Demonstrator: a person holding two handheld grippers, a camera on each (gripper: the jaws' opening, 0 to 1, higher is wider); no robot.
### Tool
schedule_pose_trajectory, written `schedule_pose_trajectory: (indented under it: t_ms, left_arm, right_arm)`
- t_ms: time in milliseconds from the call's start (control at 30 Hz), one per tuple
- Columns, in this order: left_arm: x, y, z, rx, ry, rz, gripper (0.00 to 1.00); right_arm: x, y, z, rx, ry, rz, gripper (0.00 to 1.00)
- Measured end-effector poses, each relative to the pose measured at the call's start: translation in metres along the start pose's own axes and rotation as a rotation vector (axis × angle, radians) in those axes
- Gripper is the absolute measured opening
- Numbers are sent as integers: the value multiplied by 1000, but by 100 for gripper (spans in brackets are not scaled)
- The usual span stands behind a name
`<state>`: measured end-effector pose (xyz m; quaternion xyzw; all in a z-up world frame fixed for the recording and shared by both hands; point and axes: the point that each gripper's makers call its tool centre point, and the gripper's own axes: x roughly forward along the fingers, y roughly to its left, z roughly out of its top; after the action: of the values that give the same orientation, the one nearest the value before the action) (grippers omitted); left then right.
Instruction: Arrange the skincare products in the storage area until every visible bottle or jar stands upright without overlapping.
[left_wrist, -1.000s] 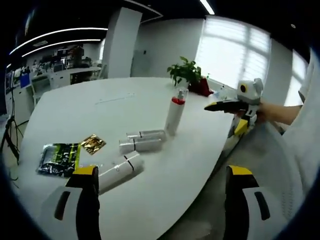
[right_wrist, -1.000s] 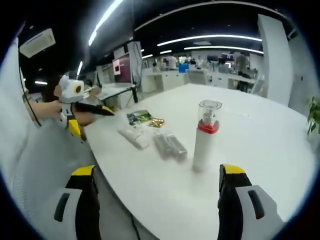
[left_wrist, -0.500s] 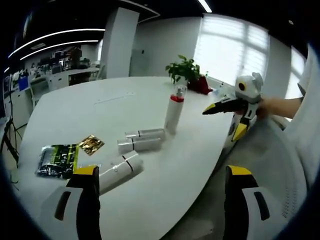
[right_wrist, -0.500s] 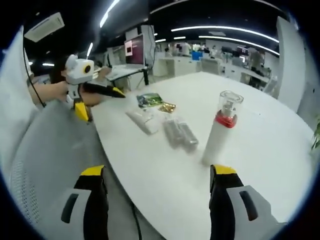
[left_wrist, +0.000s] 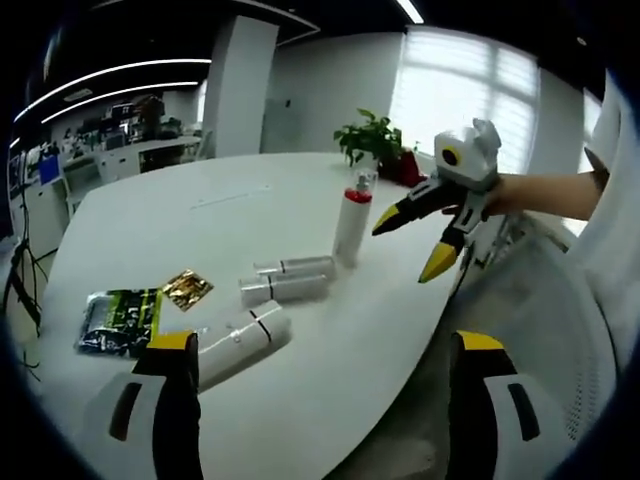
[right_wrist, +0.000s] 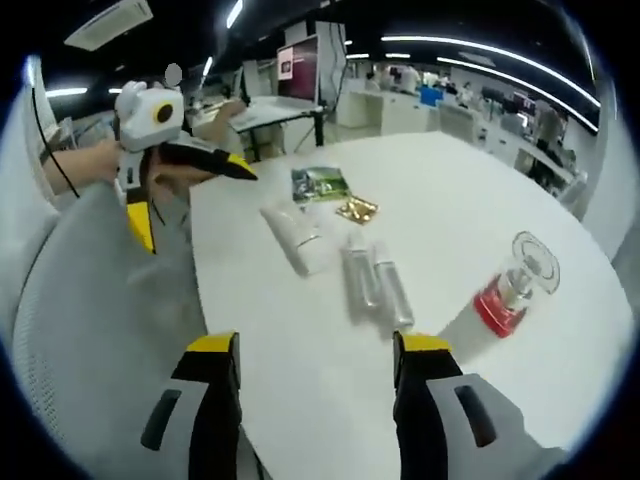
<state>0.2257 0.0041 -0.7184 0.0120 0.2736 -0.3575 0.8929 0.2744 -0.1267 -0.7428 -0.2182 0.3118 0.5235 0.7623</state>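
Just ahead of the left tool (left_wrist: 318, 385), its own left jaw covers the near end of the white tube (left_wrist: 240, 340). Beyond that, print on the green packet (left_wrist: 118, 318) is too blurred to read. Ahead of the right tool (right_wrist: 315, 375), labels on two lying bottles (right_wrist: 376, 284) blur.

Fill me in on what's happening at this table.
A person holds a gripper in each hand over a white table; both the left gripper and the right gripper are open and empty. One red-collared pump bottle stands upright. Two small bottles and a white tube lie flat, with a green packet and gold sachet nearby.
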Motion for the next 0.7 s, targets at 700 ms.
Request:
schedule_pose_trajectory:
  t_ms: [700]
  left_arm:
    - [0, 13, -6, -24, 9, 35, 95]
  right_arm:
    - [80, -37, 15, -73, 182, 23, 35]
